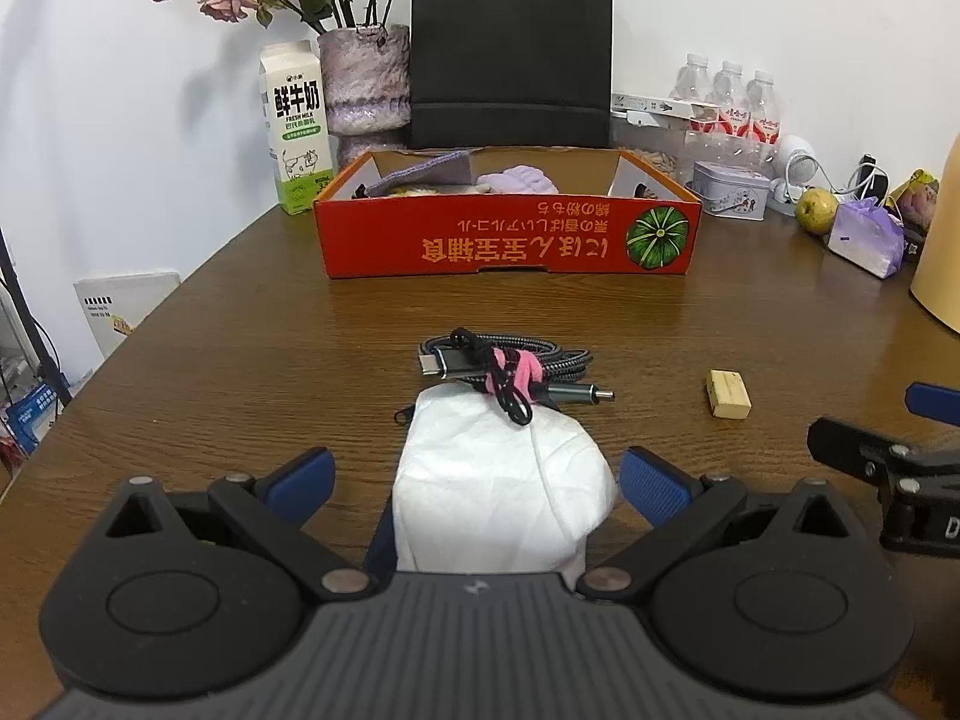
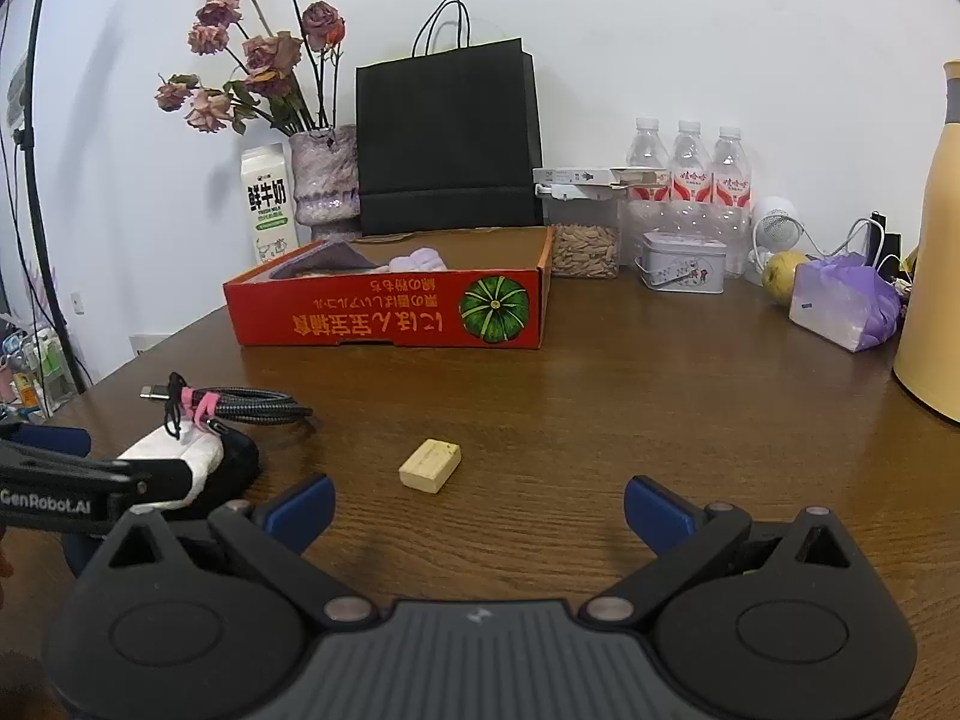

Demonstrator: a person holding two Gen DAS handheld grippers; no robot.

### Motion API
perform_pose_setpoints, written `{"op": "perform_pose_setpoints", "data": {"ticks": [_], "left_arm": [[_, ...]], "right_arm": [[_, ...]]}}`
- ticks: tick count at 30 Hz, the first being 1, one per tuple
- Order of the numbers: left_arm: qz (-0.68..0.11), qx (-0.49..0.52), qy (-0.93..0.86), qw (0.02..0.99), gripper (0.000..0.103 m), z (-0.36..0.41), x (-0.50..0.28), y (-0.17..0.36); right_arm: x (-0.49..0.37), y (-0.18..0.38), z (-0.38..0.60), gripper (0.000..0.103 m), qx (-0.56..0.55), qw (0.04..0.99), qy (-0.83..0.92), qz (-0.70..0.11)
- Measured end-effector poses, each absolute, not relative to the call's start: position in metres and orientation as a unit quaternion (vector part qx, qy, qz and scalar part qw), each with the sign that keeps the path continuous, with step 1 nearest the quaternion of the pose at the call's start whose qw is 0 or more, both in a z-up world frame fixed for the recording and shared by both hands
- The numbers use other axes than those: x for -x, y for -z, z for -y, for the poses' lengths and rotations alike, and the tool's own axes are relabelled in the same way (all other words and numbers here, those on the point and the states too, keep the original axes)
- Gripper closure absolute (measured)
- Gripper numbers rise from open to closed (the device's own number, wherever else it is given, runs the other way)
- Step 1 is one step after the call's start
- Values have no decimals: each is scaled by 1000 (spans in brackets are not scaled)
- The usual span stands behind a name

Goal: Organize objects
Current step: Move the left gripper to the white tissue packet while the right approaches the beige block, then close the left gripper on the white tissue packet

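Observation:
A white folded tissue pack (image 1: 498,480) lies on the brown table between the blue pads of my open left gripper (image 1: 477,483); the pads stand apart from it. A coiled black cable with a pink tie (image 1: 510,369) lies just beyond it, one end resting on the tissue. A small beige block (image 1: 728,393) lies to the right. In the right wrist view my right gripper (image 2: 477,507) is open and empty, with the beige block (image 2: 430,465) just ahead, the cable (image 2: 240,405) and tissue (image 2: 180,456) at left. The red cardboard box (image 1: 510,240) holds purple cloth items.
Behind the box (image 2: 390,312) stand a milk carton (image 1: 297,126), a vase of dried roses (image 1: 363,84) and a black paper bag (image 1: 510,54). At the right are water bottles (image 2: 690,162), a tin (image 2: 681,261), a seed jar (image 2: 585,240), a purple-wrapped pack (image 2: 840,303) and a yellow jug (image 2: 930,240).

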State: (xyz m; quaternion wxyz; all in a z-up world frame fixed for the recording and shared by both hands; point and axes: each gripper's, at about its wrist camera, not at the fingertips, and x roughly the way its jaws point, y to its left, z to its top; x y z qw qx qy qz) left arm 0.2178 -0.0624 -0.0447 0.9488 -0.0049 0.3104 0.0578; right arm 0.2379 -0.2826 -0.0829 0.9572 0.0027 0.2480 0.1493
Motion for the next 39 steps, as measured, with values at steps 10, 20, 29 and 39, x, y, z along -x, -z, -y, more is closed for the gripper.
{"op": "perform_pose_setpoints", "data": {"ticks": [10,20,29,39], "left_arm": [[-320,14,-60,945,0,64,-232,54],[-322,30,-47,945,25,58,-229,56],[-311,53,-29,948,36,41,-218,52],[-293,53,-24,954,44,25,-200,48]], "right_arm": [[-237,87,277,0,9,958,-148,-247],[-240,89,276,0,7,957,-149,-249],[-242,91,279,0,-5,957,-146,-252],[-243,91,278,0,-2,959,-128,-253]]}}
